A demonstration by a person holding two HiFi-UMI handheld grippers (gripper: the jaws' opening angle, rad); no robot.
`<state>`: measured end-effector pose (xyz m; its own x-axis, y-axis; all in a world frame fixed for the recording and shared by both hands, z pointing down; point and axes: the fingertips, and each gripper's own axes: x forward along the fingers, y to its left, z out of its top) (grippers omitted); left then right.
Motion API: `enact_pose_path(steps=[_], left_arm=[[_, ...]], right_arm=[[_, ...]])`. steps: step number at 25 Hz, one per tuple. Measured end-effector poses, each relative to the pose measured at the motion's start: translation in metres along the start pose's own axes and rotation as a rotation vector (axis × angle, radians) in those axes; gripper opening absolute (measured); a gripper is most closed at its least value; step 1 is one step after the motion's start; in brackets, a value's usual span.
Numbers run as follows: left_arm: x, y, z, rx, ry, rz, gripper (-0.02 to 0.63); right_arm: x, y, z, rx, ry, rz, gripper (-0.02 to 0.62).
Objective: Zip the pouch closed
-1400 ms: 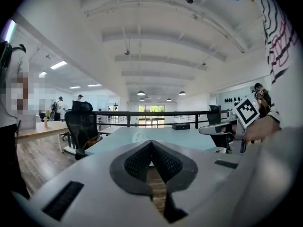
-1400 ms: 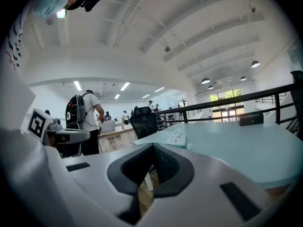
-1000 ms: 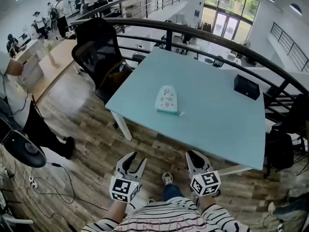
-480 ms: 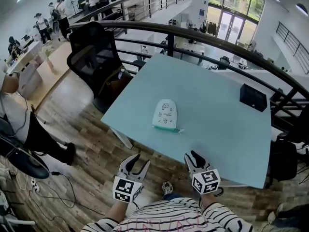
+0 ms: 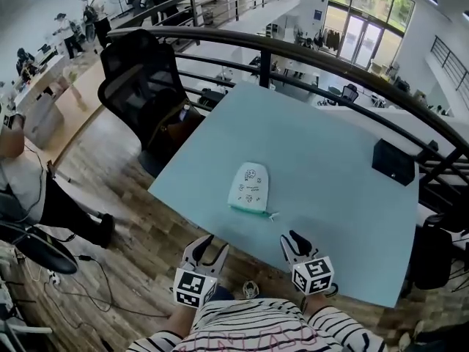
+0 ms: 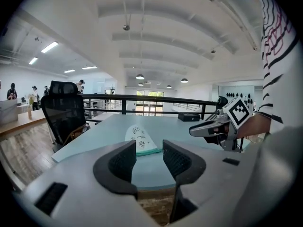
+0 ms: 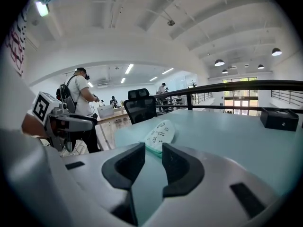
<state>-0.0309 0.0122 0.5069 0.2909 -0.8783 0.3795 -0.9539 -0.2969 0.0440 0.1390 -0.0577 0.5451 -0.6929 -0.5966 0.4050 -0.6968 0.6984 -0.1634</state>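
Observation:
A white pouch (image 5: 248,186) with small printed figures and a mint-green edge lies flat on the pale blue table (image 5: 330,160), near its front edge; its zip pull points right. It also shows ahead in the left gripper view as the pouch (image 6: 138,138) and in the right gripper view as the pouch (image 7: 160,134). My left gripper (image 5: 207,246) hovers short of the table edge, below and left of the pouch, open and empty. My right gripper (image 5: 291,241) hangs level with it, below and right of the pouch, jaws apart with nothing between them.
A black office chair (image 5: 143,79) stands at the table's left corner. A small black box (image 5: 393,161) sits at the far right of the table. A dark railing (image 5: 293,57) runs behind the table. People stand at desks (image 5: 62,31) far left. Wood floor lies below.
The table and pouch have drawn nearer in the head view. Both grippers moved forward to the table's front edge, still empty.

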Motion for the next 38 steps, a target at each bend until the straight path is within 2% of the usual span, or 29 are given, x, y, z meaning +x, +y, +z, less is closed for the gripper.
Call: enact_pose_path(steps=[7, 15, 23, 29, 33, 38], left_arm=[[0.030, 0.017, -0.006, -0.019, 0.028, -0.049, 0.153], [0.050, 0.052, 0.008, 0.065, 0.057, -0.218, 0.153], [0.052, 0.085, 0.013, 0.131, 0.068, -0.349, 0.153], [0.055, 0.097, 0.007, 0.178, 0.075, -0.438, 0.153], [0.059, 0.099, -0.002, 0.189, 0.091, -0.460, 0.153], [0.074, 0.086, -0.014, 0.187, 0.118, -0.446, 0.153]], right_arm=[[0.026, -0.015, -0.004, 0.006, 0.036, -0.035, 0.115], [0.045, -0.008, 0.001, 0.061, 0.055, -0.185, 0.115], [0.058, 0.015, 0.003, 0.112, 0.042, -0.305, 0.115], [0.064, 0.022, -0.002, 0.083, 0.053, -0.371, 0.115], [0.069, 0.013, -0.011, 0.046, 0.093, -0.376, 0.115], [0.075, -0.006, -0.023, -0.020, 0.149, -0.317, 0.115]])
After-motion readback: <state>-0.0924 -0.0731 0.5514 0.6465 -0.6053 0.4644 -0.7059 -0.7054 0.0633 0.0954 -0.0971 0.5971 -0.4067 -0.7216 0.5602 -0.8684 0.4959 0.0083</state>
